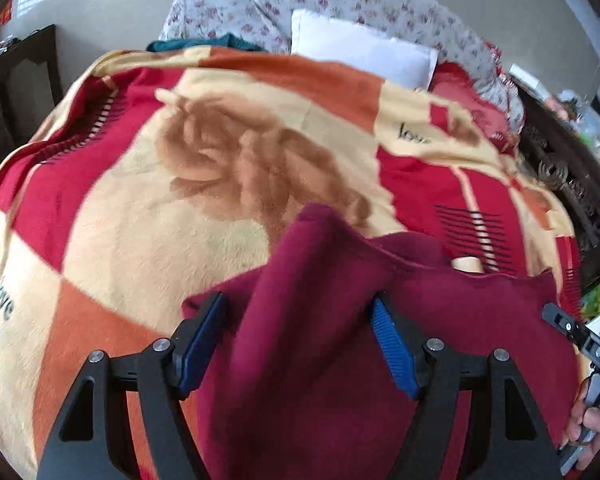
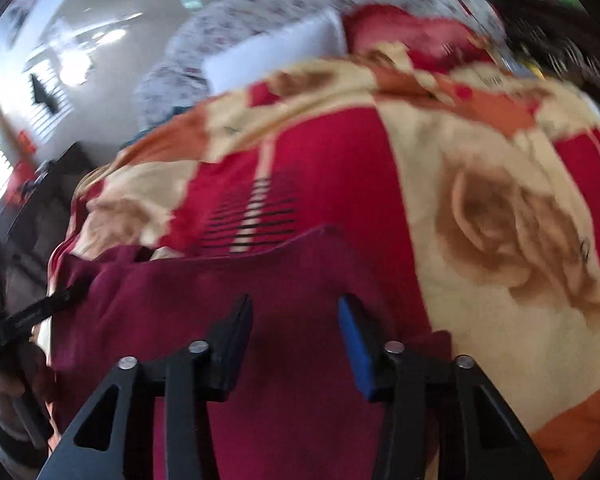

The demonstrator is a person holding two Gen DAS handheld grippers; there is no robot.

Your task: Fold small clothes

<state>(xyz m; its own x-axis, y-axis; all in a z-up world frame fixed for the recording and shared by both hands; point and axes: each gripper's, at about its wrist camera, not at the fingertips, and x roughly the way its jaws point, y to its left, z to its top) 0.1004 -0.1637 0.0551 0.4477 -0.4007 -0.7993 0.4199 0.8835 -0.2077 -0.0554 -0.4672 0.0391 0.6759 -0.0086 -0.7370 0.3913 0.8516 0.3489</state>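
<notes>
Both grippers, left (image 1: 300, 340) and right (image 2: 296, 344), gape unclenched over the maroon garment (image 1: 340, 320); blanket (image 1: 140, 220) stretches bare beyond its far edge.

- The dark maroon knitted garment (image 1: 324, 344) runs off the left wrist view's bottom edge, so its lower part goes unseen.
- The right wrist view is motion-blurred; the garment's (image 2: 292, 280) weave and the red, cream and orange rose-print fleece blanket's (image 2: 500, 220) lettering cannot be read.
- The blanket hides the bed beneath.
- The black right tool (image 1: 576, 336) is cut by the frame edge.
</notes>
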